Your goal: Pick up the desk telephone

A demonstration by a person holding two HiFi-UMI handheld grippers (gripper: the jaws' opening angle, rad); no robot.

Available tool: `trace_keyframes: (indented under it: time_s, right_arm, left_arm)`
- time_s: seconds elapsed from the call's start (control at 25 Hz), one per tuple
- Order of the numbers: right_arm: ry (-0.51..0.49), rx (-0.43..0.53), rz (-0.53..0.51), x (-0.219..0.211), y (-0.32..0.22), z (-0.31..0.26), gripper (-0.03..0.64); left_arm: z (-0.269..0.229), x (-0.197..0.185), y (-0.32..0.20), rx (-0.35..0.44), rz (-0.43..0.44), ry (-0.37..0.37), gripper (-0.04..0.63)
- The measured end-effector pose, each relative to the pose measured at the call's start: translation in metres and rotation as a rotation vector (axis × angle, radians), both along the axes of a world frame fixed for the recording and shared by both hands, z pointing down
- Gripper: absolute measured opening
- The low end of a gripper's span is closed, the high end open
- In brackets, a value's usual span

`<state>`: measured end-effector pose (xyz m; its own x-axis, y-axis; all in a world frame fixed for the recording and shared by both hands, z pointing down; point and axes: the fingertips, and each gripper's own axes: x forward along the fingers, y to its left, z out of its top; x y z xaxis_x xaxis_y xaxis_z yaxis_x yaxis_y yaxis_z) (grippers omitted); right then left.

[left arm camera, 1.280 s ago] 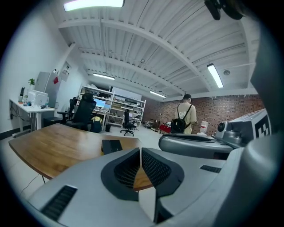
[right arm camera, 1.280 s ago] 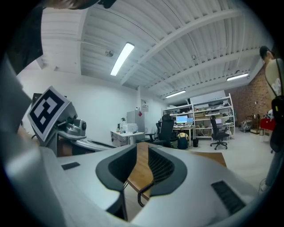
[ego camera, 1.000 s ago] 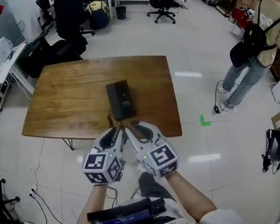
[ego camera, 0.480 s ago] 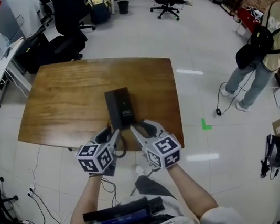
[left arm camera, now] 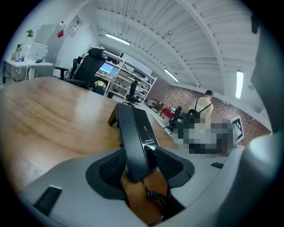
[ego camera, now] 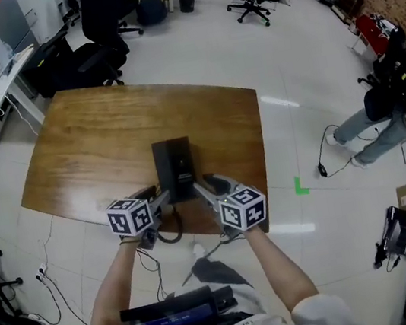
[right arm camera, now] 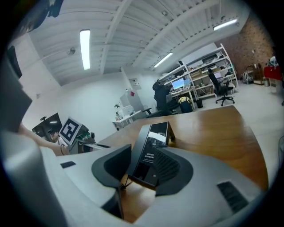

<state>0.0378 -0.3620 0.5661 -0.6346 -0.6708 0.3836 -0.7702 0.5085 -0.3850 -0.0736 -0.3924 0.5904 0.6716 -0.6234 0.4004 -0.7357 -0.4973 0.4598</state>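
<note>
Head view: the black phone (ego camera: 175,169) lies flat on the wooden bench (ego camera: 84,143) at the middle of the frame, close to the bench's lower edge, with its long side running up the picture. The left gripper (ego camera: 160,197) sits at the phone's lower left corner and the right gripper (ego camera: 205,186) at its lower right corner. Both come in from below over the bench edge and angle inward, so that the phone's near end lies between the two. A dark coiled cord (ego camera: 170,235) loops down from that end past the bench edge, just beside the left gripper. In the left gripper view the jaws of the left gripper (left arm camera: 142,165) are apart and opening. The near end of the phone (left arm camera: 134,133) stands between the two dark pads, rising out of the gap toward the upper middle of the frame. The pads flank it closely, but no clear squeeze shows. The cord (left arm camera: 153,196) hangs in the gap below the phone. In the right gripper view the jaws of the right gripper (right arm camera: 143,165) are likewise apart and opening. The near corner of the phone (right arm camera: 151,148) lies between them, close against the right-hand pad and clear of the left-hand one, with bare bench (right arm camera: 213,128) at right. The phone rests on the bench in all three views. Office chairs (ego camera: 100,28) stand on the floor at the upper left of the head view, and a person (ego camera: 400,98) stands at its right edge.
</note>
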Motion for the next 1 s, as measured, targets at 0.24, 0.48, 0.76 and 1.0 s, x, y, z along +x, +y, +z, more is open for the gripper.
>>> trace_keyframes:
  time_s: [0.24,0.48,0.76,1.0]
  right_arm:
    - [-0.083,-0.117,-0.046,0.01,-0.036,0.026,0.235]
    - [-0.092,-0.201,-0.111,0.004,-0.063,0.054,0.263]
    - [-0.134,-0.285,-0.182,-0.011,-0.086,0.064,0.302]
    - [-0.201,-0.346,-0.248,-0.026,-0.098,0.07,0.302]
  left_arm:
    - [0.013,0.003,-0.035,-0.056,0.008,0.036,0.229]
    - [0.027,0.009,-0.06,-0.13,0.029,0.106,0.268]
    - [0.039,0.026,-0.067,-0.201,0.116,0.145,0.301]
    - [0.046,0.04,-0.067,-0.25,0.202,0.183,0.299]
